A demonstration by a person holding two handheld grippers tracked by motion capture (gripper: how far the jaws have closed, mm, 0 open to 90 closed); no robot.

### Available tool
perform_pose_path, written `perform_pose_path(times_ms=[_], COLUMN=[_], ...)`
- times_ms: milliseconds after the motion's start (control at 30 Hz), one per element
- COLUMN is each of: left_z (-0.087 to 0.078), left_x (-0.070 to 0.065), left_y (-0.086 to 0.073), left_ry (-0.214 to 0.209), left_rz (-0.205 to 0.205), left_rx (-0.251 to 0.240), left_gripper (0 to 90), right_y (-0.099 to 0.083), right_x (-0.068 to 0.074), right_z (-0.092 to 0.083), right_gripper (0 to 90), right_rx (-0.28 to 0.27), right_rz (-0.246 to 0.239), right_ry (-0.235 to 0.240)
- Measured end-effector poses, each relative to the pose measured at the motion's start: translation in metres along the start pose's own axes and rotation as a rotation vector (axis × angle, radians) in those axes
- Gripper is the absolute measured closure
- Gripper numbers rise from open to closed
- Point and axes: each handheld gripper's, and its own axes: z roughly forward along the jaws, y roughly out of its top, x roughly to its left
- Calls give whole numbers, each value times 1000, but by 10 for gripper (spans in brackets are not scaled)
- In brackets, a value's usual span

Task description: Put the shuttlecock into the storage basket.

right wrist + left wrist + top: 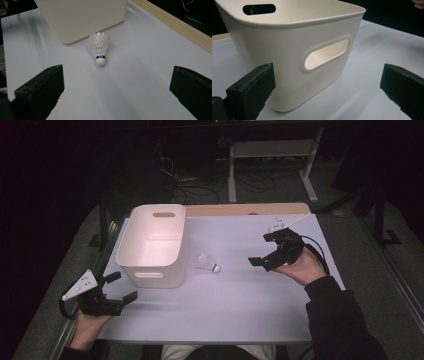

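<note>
Lab: dark room, floor cables (200, 185), test table (250, 295).

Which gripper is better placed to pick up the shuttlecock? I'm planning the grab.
Right. The right gripper is open and faces the shuttlecock with bare table between; the left gripper faces the bin.

Lots of open table, one bin in the way

My right gripper (266, 251) has bare table (250, 310) all the way to the shuttlecock (206, 263); the white bin (152, 245) sits just beside it on the far side, and blocks my left gripper (117, 287).
</note>
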Motion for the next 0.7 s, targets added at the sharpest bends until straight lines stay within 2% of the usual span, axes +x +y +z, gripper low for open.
perform_pose_path(times_ms=[700], left_z=[0], left_x=[0], left_y=[0], left_ry=[-2], left_rz=[-1], left_rx=[-1], left_gripper=[0], right_y=[16], right_x=[0], right_z=[29], right_gripper=[0], right_rx=[50], right_rz=[-22], right_ry=[38])
